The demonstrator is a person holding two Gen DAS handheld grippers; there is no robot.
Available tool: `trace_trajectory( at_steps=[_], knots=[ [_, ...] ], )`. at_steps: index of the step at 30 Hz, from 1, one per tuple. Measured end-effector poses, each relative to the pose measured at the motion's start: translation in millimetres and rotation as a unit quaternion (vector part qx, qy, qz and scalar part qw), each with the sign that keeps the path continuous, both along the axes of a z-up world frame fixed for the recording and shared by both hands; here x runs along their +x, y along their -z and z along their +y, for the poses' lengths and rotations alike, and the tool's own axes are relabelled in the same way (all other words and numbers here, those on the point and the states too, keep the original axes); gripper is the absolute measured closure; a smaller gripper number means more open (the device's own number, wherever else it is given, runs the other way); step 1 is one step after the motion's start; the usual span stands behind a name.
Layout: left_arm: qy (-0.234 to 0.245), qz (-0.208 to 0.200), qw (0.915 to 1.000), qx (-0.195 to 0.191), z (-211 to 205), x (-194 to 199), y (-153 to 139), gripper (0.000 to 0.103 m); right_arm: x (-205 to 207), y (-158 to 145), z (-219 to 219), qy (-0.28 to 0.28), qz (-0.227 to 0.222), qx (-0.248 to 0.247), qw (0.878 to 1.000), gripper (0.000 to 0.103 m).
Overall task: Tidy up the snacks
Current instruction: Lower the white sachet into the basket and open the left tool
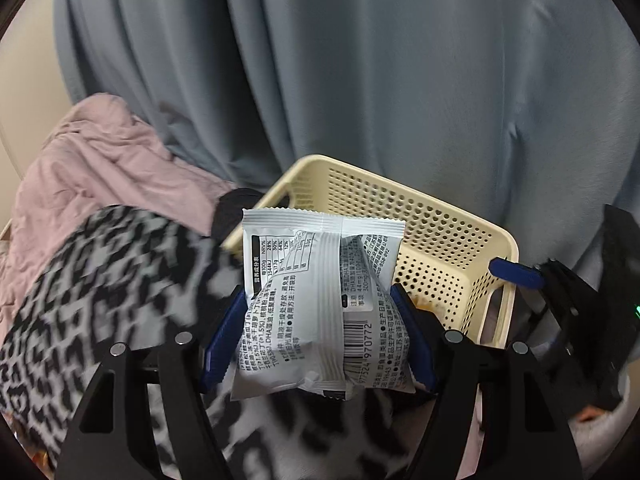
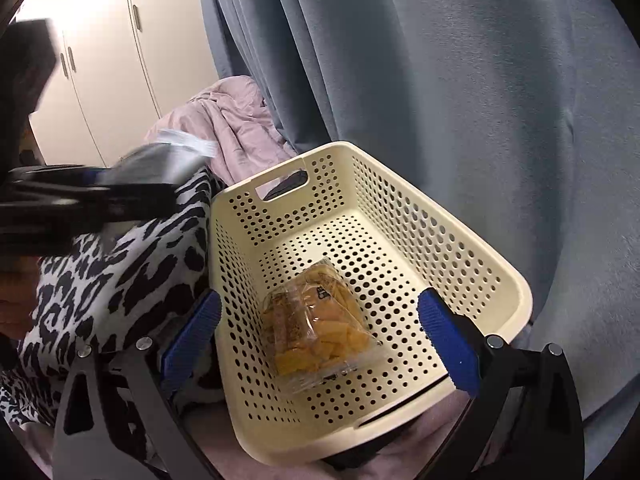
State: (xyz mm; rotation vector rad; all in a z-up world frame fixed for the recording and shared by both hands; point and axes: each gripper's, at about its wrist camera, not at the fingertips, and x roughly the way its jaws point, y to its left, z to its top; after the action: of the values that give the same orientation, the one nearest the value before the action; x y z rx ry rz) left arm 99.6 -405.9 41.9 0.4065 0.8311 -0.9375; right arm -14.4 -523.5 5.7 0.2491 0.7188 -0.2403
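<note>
Jaws first: left gripper [image 1: 318, 332] is clamping a white snack packet [image 1: 320, 304] btwn its blue pads, lower centre of left wrist view; packet is standing upright w/ printed back and barcode facing the camera, crimped top edge uppermost. Right gripper [image 2: 320, 336] is hanging w/ jaws spread wide, nothing btwn the pads, lower part of right wrist view, one pad on each side of the near end of the basket.

Just past the right pads, a clear bag of yellow-orange snacks [image 2: 316, 328] is lying flat on the basket floor, nearer the front wall. Cream perforated basket [image 2: 400, 216] is filling the centre of that frame, handle slot in its far wall. In the left view the basket [image 1: 440, 240] is sitting right behind the held packet, centre-right.

Black-and-white patterned cloth [image 2: 132, 256] is lying beside the basket's left wall, lower left in both frames. Pink bedding [image 1: 100, 160] is bunching up further back at left. Grey-blue curtain [image 1: 360, 60] is covering the upper frame. Pale cupboard doors [image 2: 100, 60] are showing upper left in the right view.
</note>
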Motion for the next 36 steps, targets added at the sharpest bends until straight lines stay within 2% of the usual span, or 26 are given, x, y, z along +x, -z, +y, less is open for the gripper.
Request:
trace_trajectory(
  at_steps=[8, 9, 10, 11, 18, 27, 32, 36],
  knots=[
    [0.01, 0.025, 0.9995, 0.016, -39.0, 7.1, 28.9, 0.032, -5.0, 0.3, 1.0, 0.012, 0.012, -0.024, 1.0, 0.003],
    [0.01, 0.026, 0.9995, 0.016, -41.3, 7.5, 30.8, 0.026, -5.4, 0.1, 0.8, 0.013, 0.012, -0.025, 1.0, 0.003],
    [0.008, 0.024, 0.9995, 0.016, -42.9, 8.2, 31.9, 0.01, -5.8, 0.3, 0.9, 0.014, 0.012, -0.025, 1.0, 0.003],
    [0.004, 0.02, 0.9997, 0.014, -43.5, 8.4, 32.0, 0.007, -6.1, 0.1, 1.0, 0.015, 0.012, -0.025, 0.999, 0.003],
    [-0.009, 0.026, 0.9996, 0.001, -30.1, 14.8, 22.9, 0.007, -3.5, 0.1, 3.1, 0.015, 0.011, -0.027, 0.999, 0.003],
    [-0.058, 0.015, 0.998, -0.017, -0.9, 19.0, 1.7, 0.005, 0.0, -6.9, 12.6, 0.008, 0.003, -0.033, 0.999, 0.003],
    [-0.035, 0.03, 0.9964, -0.072, 21.8, 11.3, -12.3, 0.005, -0.1, -13.1, 18.7, 0.007, -0.001, -0.039, 0.999, 0.003],
    [-0.054, 0.018, 0.9961, -0.068, 36.8, 8.5, -20.1, 0.005, 0.0, -20.3, 26.0, 0.003, -0.007, -0.048, 0.999, 0.003]
  ],
)
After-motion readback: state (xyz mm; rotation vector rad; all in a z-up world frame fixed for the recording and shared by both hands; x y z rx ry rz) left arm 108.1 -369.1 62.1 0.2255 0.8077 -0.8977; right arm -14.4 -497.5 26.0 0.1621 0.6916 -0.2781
